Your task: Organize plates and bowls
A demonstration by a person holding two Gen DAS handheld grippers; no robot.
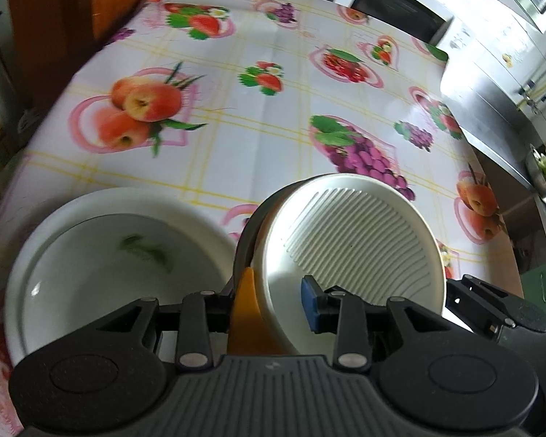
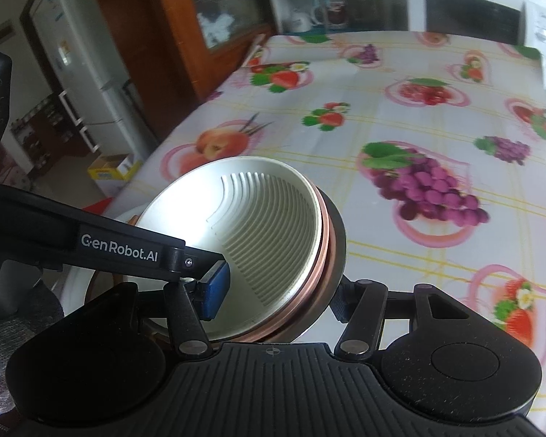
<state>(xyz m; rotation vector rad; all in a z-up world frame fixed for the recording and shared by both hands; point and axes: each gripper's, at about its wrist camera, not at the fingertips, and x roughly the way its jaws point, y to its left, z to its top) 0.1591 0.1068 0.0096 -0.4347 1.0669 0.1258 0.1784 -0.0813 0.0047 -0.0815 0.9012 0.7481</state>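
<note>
Cream ribbed plate [image 1: 349, 244], stacked on darker dishes, is tilting above the fruit-print tablecloth [image 1: 258, 138]; I am clamping its rim with my left gripper [image 1: 276, 302] and right gripper [image 2: 273, 291]. White bowl [image 1: 102, 255] is sitting just beside.

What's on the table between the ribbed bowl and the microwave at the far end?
Nothing: in both wrist views only bare fruit-print tablecloth lies between the ribbed bowl and the microwave.

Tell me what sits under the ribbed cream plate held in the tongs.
Beneath the ribbed cream plate, rims of more dishes are stacked: a copper-pink edge and a dark grey one. Their faces are covered, so their pattern and exact count cannot be told.
</note>
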